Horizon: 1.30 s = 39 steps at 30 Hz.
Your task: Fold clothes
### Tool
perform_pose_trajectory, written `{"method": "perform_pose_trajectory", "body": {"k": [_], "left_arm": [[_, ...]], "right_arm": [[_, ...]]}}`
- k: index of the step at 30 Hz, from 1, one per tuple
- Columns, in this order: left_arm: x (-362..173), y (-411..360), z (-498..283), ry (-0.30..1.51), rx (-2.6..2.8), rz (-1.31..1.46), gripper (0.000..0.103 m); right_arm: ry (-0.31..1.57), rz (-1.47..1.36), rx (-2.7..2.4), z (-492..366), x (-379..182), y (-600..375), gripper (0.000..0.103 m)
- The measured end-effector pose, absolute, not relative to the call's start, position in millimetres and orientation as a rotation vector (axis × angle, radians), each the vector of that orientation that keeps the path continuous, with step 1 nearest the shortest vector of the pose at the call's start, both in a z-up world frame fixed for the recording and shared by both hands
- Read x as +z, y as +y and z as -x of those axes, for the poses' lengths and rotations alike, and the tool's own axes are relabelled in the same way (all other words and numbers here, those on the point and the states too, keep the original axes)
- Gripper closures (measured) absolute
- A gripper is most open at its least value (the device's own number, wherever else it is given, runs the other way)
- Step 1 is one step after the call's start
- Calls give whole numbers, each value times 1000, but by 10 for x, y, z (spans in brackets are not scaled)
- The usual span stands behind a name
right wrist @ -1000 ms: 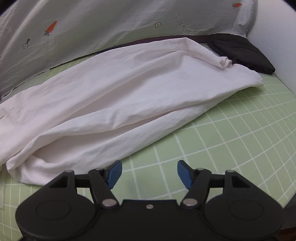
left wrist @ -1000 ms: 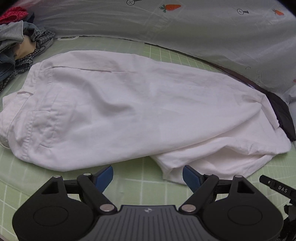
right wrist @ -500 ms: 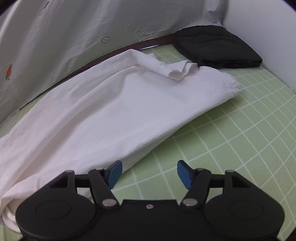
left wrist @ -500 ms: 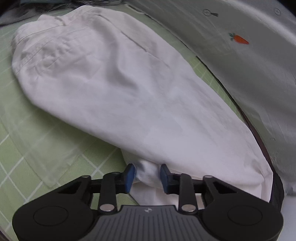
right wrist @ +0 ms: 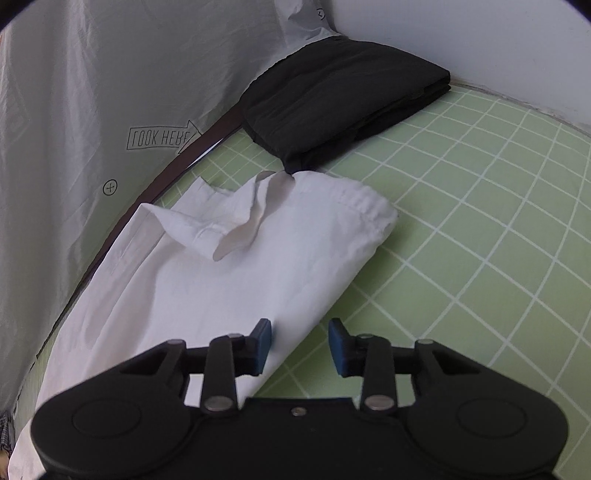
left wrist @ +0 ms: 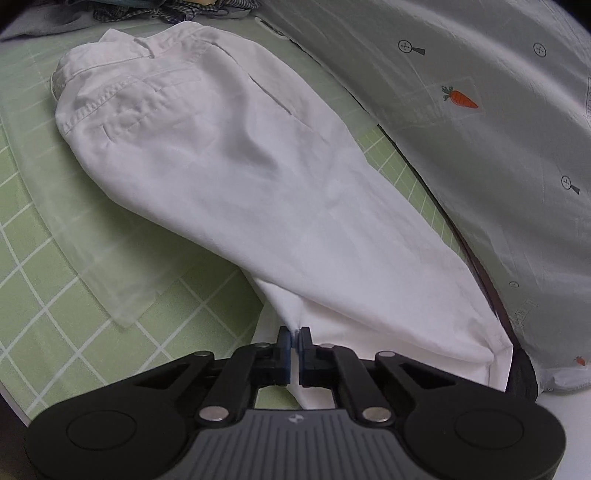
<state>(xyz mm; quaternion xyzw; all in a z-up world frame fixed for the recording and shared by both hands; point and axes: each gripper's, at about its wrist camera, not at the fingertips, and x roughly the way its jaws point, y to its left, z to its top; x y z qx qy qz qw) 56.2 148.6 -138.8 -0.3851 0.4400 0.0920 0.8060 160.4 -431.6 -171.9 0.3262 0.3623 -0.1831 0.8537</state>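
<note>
White trousers (left wrist: 240,173) lie folded lengthwise on the green grid mat (left wrist: 33,236), waistband at the far left. My left gripper (left wrist: 294,345) is shut on the near edge of the lower trouser leg. In the right wrist view the trouser leg ends (right wrist: 258,266) lie flat, with one hem corner flipped over. My right gripper (right wrist: 300,341) is open, low over the near edge of the leg, its left finger above the cloth and its right finger above the mat.
A folded black garment (right wrist: 343,99) lies on the mat (right wrist: 480,229) just beyond the trouser hems, by the white wall. A grey printed sheet (left wrist: 480,110) hangs along the far side. A pile of clothes (left wrist: 166,7) lies at the far left.
My left gripper moved in to the trousers' near edge and closed on the cloth. My right gripper swung right towards the leg ends and narrowed a little, still open.
</note>
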Motion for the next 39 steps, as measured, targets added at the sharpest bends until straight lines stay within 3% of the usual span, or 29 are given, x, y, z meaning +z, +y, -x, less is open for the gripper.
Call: {"method": "perform_pose_trajectory", "body": {"k": [4,6,11,14,18,19,21,22,23,24,26,28,30,39], "left_arm": [[-1443,1467,-635,959,214,840,100],[-1423,1503,-622,944,211,864,100],[-1102,1476,-566,911,208,772,100],[-1229,1471,-495,948,227,763,99],[-1567,1428,-564,1069,271,731,98],[-1544,1425,-592,1067,268,718,95],[-1408,1418,-650,1048,274,654,87],[-1325,1406,-685,1033,282,599,77],[-1242,1394,-721,1017,289,544,64],[-1165,1378,-771,997,308,490,58],[-1011,1345,-871,955,343,382,37],[-921,1298,-980,917,361,330,28],[-950,1244,-1124,916,356,330,27],[-1315,769,-1648,965,310,341,25]], "right_arm": [[745,-728,-392,-1626,-1772,-4397,69],[723,-738,-372,-1633,-1767,-4429,100],[574,-665,-340,-1500,-1312,-4347,101],[546,-611,-341,-1407,-1122,-4253,101],[753,-544,-402,-1525,-1562,-4261,100],[806,-551,-429,-1540,-1671,-4276,99],[809,-563,-468,-1494,-1696,-4276,86],[800,-543,-483,-1479,-1667,-4257,77],[790,-495,-491,-1492,-1618,-4224,58],[779,-439,-495,-1519,-1565,-4189,53],[771,-348,-482,-1598,-1484,-4123,48],[757,-282,-452,-1691,-1415,-4053,38],[750,-230,-399,-1814,-1379,-3969,33],[792,-37,-217,-2484,-1492,-3756,34]]}}
